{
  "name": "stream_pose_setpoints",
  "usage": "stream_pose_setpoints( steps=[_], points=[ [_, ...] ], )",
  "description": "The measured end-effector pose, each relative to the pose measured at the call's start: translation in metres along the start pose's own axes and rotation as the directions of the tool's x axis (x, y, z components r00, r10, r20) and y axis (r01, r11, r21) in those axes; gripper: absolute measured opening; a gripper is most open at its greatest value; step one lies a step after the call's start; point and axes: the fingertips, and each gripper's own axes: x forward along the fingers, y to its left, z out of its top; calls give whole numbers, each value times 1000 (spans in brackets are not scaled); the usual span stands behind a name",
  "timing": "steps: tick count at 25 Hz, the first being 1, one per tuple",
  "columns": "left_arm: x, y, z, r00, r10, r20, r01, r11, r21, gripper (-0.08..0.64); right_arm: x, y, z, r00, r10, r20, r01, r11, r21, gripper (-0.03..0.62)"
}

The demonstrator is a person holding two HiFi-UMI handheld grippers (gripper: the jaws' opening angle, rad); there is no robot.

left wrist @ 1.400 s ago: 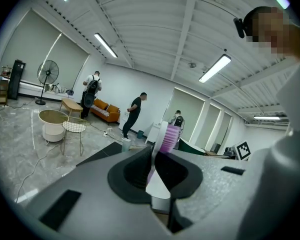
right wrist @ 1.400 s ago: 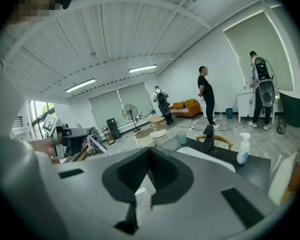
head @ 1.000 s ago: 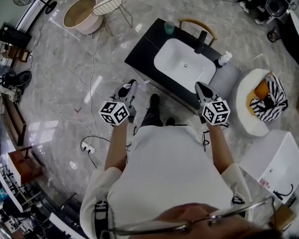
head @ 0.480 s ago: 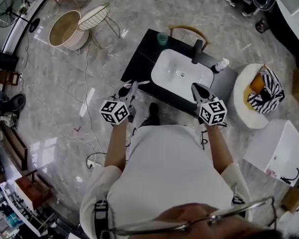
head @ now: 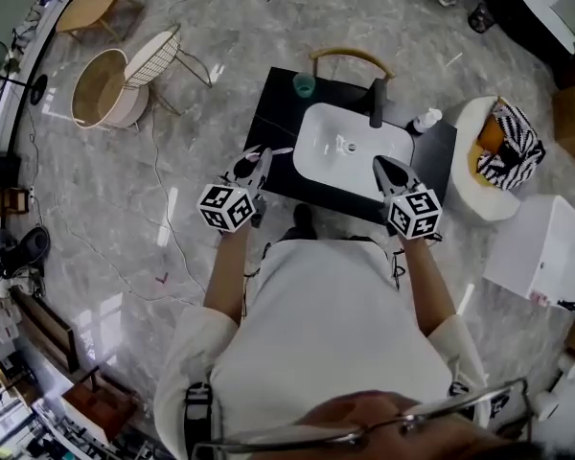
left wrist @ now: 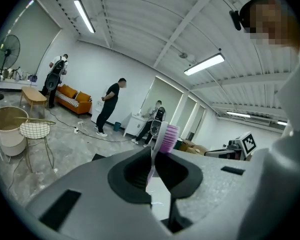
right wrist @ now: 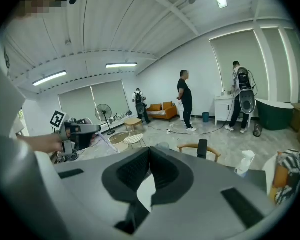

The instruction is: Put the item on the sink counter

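My left gripper [head: 255, 164] is shut on a toothbrush [head: 274, 151] with a white handle and pink bristles. The brush head [left wrist: 168, 135] sticks up past the jaws of that gripper [left wrist: 151, 165]. It hovers over the front left corner of the black sink counter [head: 274, 113], which holds a white basin [head: 350, 147]. My right gripper [head: 382, 168] hangs over the basin's front right edge. The right gripper view shows that gripper [right wrist: 149, 156] shut with nothing between its pads.
On the counter stand a green cup [head: 304, 85], a dark faucet [head: 377, 102] and a soap bottle [head: 425, 120]. A wooden chair [head: 351, 58] is behind it. A white stool with a striped bag [head: 503, 142] and a white cabinet [head: 546, 252] are right; a wire chair [head: 153, 57] left.
The person has stepped closer to the sink counter, so both grippers now reach over its front edge. The toothbrush stays in the left gripper; the right stays shut.
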Motion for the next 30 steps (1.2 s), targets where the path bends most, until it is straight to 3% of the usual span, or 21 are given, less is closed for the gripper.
stream_pose_setpoints(
  steps=[8, 21, 30],
  points=[
    [52, 41, 16, 995, -71, -73, 76, 995, 58, 28, 22, -9, -2, 995, -97, -21, 98, 994, 42, 6],
    [133, 74, 19, 979, -143, -142, 159, 981, 109, 28, 58, -25, -10, 982, -182, -47, 187, 975, 119, 6],
    [191, 91, 15, 974, -136, -183, 178, 956, 234, 28, 74, -37, -21, 978, -200, -66, 209, 964, 167, 6]
  ],
)
